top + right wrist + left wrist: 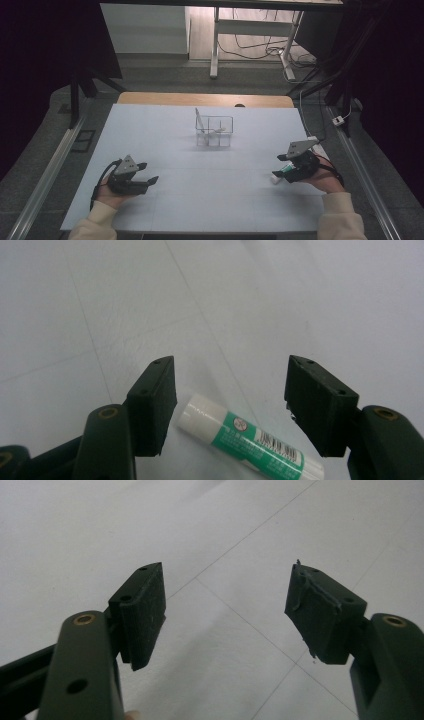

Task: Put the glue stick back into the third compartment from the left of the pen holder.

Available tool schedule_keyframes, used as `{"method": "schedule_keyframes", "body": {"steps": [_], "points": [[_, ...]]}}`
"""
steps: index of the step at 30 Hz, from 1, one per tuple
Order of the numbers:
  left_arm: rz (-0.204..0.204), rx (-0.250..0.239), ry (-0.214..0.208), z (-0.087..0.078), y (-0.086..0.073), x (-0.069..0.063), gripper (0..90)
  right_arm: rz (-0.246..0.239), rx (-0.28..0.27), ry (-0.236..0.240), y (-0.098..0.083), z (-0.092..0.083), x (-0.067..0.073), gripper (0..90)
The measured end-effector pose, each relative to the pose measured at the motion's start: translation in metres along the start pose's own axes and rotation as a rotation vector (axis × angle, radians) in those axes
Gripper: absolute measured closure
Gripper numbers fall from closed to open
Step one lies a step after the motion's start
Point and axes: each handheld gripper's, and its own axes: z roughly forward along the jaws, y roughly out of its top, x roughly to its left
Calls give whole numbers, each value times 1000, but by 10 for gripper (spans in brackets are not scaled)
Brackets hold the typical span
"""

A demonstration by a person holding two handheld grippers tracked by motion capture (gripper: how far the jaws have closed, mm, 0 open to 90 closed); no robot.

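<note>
Glossy plastic glue stick (245, 437) with printed paper label, matt white table (165, 195), clear box (215, 131) (acrylic-looking)
</note>
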Motion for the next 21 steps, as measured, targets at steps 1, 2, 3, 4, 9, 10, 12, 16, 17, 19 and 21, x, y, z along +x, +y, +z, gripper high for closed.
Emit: {"method": "schedule_keyframes", "body": {"steps": [1,2,3,4,9,10,12,16,17,19,21], "points": [[0,-1,0,0,0,0,325,-7,9,2,-1,1,0,372],[-1,-1,-1,0,0,0,326,-12,21,5,-1,2,0,372],[-1,-1,0,-1,0,0,326,-19,30,9,-2,3,0,372],[-2,-1,0,-1,-1,0,326,-24,39,11,-2,4,1,371],[-5,-2,1,-1,-1,0,325,-57,96,14,-1,6,0,368],[-5,-1,1,-1,-1,1,325,-65,104,10,-1,6,0,368],[-5,0,1,-1,-1,1,325,-78,108,15,0,5,-1,370],[-6,2,0,0,-1,1,325,-101,137,37,1,5,-2,370],[-6,2,0,0,-1,1,325,-109,148,38,1,5,-3,370],[-6,4,0,0,-1,1,325,-113,151,38,1,5,-4,369],[-5,5,1,0,-1,0,325,-115,151,43,2,5,-5,369]]}}
